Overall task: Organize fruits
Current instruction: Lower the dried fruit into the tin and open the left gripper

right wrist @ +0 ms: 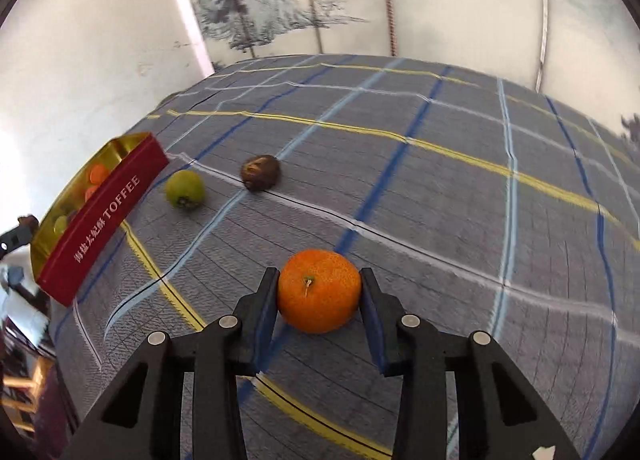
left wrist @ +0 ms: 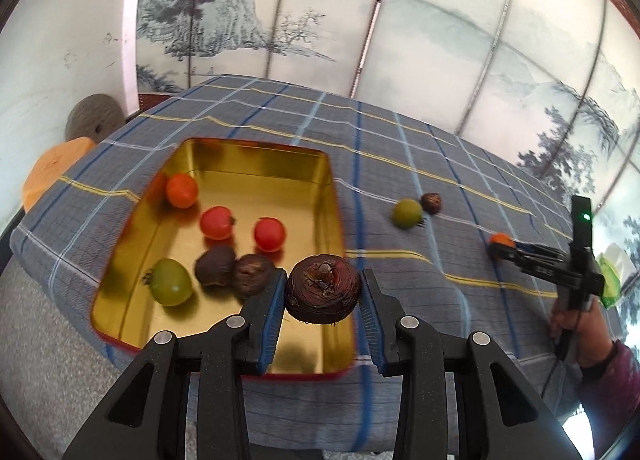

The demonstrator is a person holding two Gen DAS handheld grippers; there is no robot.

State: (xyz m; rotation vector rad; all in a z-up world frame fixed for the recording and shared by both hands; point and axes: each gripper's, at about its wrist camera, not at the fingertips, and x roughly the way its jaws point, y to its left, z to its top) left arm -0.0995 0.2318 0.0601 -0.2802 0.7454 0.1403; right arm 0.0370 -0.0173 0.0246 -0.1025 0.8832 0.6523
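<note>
My left gripper is shut on a dark brown water chestnut and holds it above the near right corner of the gold tin. The tin holds an orange, two red tomatoes, a green fruit and two brown chestnuts. My right gripper is shut on an orange mandarin low over the cloth. A green fruit and a brown chestnut lie on the cloth between the mandarin and the tin.
The table wears a grey plaid cloth. A painted screen stands behind it. An orange cushion and a grey disc sit past the table's left edge. The right gripper and the hand show in the left wrist view.
</note>
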